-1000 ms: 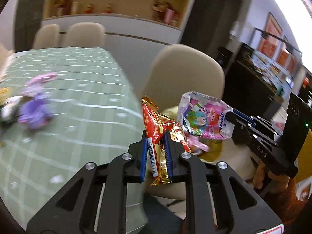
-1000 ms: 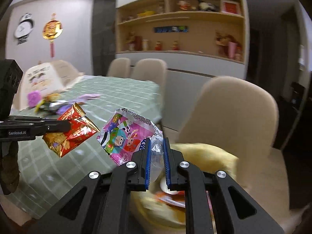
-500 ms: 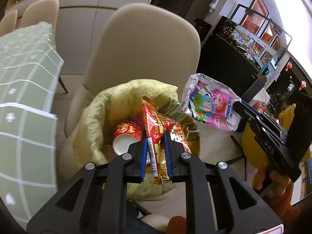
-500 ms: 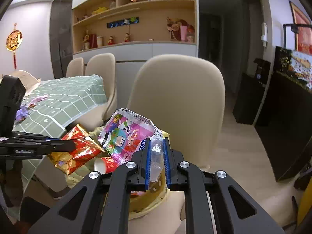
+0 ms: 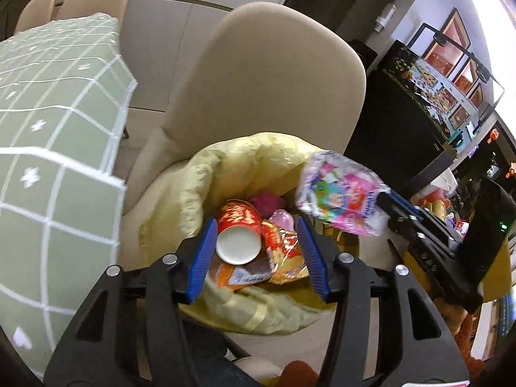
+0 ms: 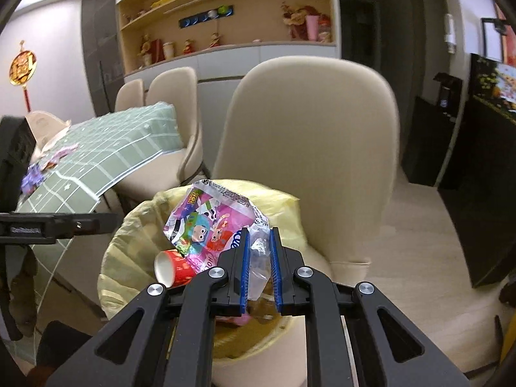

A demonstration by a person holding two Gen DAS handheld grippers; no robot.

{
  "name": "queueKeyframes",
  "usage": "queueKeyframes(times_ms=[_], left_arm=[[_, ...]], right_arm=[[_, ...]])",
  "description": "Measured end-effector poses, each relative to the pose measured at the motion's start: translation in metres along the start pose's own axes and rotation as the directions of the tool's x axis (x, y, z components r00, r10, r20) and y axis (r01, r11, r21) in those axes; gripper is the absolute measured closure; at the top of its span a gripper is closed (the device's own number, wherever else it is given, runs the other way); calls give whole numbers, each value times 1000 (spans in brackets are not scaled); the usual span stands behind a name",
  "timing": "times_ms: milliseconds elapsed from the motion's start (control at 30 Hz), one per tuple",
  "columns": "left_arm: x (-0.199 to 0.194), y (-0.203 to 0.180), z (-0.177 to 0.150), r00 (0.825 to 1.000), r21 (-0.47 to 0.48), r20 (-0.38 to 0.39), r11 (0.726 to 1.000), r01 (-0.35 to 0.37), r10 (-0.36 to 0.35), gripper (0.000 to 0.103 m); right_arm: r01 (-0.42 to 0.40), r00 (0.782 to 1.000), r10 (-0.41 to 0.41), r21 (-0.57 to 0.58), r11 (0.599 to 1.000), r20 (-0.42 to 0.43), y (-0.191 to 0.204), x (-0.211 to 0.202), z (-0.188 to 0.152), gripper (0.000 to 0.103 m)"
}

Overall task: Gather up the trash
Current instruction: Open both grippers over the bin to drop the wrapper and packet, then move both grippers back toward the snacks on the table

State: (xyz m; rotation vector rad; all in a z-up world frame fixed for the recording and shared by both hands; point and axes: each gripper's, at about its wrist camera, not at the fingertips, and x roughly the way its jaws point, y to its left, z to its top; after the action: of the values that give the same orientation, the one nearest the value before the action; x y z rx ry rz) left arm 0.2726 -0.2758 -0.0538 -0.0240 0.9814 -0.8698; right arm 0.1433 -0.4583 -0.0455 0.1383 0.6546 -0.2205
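A bin lined with a yellow bag stands on a beige chair seat; it also shows in the right wrist view. Inside lie a red paper cup, a red and gold snack wrapper and pink trash. My left gripper is open and empty just above the bin. My right gripper holds a pink cartoon tissue pack over the bin's right rim, its jaws parted slightly around the clear plastic end. The pack also shows in the left wrist view.
The beige chair's backrest rises behind the bin. A table with a green checked cloth lies to the left, with more trash on it. Dark cabinets stand to the right. More chairs stand beyond.
My left gripper has opened and the red and gold wrapper has dropped into the bin. My right gripper's jaws have loosened around the tissue pack, now lower over the bin.
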Motion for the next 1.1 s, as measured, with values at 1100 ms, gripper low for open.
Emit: queueKeyframes(times_ms=[1100], left_arm=[[-129,51,-41,980,-70,192,997,-45,57,42]], right_arm=[[-142,990,143,-45,989,12,83,-19,23,54]])
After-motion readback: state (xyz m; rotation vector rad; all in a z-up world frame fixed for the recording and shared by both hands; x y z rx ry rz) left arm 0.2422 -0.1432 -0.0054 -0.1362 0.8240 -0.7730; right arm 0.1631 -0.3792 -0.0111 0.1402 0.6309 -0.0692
